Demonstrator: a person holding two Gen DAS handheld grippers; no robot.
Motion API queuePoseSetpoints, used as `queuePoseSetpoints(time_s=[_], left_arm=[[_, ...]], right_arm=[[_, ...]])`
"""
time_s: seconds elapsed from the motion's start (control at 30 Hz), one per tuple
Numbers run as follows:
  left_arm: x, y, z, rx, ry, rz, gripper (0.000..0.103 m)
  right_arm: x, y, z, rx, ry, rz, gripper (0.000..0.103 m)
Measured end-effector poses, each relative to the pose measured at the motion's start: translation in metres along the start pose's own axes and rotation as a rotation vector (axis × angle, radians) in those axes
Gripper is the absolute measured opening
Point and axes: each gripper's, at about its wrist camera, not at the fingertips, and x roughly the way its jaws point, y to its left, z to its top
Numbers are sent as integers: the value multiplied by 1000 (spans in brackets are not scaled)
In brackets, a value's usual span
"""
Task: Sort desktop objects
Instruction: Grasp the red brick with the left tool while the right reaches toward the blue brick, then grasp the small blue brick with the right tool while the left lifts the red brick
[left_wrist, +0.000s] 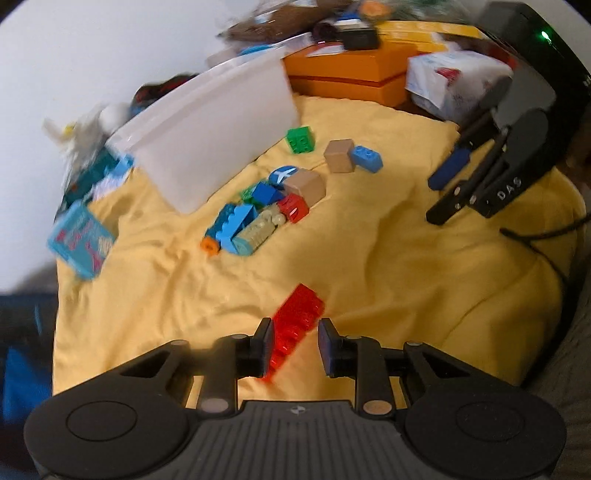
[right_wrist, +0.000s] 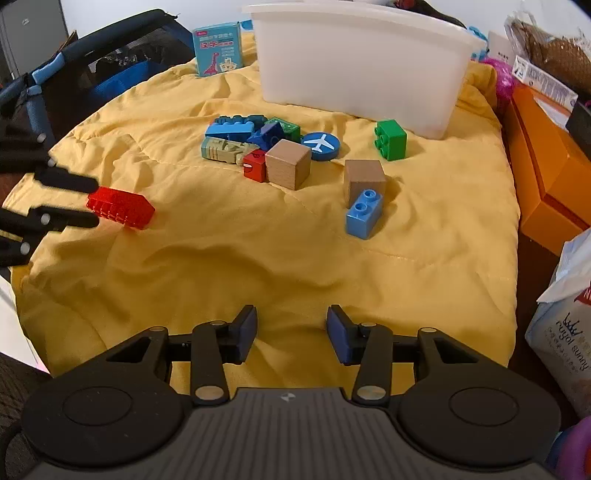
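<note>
Orange box (right_wrist: 543, 173) at the right edge of the yellow cloth (right_wrist: 258, 258); white printed bag (right_wrist: 565, 325) nearer; black cable (left_wrist: 543, 251) trailing off.

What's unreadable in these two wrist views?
- White bin: its inside is hidden by its own wall, both views.
- Red brick: grip contact unclear; left gripper jaws flank it, motion blur in the left view.
- Clutter beside the bin: smeared, left view.
- Bag: cut off by the right view's edge.
</note>
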Motion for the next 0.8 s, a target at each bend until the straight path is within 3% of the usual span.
queuePoseSetpoints(time_s=[0.13, 0.2, 0.3, 0.37, 0.43, 0.5, 0.57, 0.67, 0.73, 0.8], left_arm=[[19, 5, 3, 71, 40, -64, 32], [25, 7, 1, 123, 22, -52, 34], [35, 16, 3, 146, 23, -82, 41], [44, 22, 3, 136, 47, -96, 39], [45, 29, 5, 73, 46, -117, 33], [46, 40, 8, -65, 65, -135, 30], [45, 51, 9, -254, 64, -152, 29], [44, 55, 9, -549, 41, -207, 28], [44, 45, 13, -616, 35, -227, 28], [45, 30, 20, -575, 41, -225, 28]], right_arm=[[-1, -1, 2, 0, -4, -4, 49], [-2, -3, 2, 9, -11, -11, 52], [-1, -5, 2, 26, -7, -14, 53], [-1, -6, 3, 33, -8, -15, 53], [-4, -8, 8, 46, -38, -34, 53], [-7, -12, 15, 72, -76, -65, 54], [-6, -20, 24, 127, -118, -110, 60], [4, -33, 34, 187, -138, -96, 64], [14, -36, 41, 193, -128, -87, 64], [24, -36, 46, 172, -120, -92, 60]])
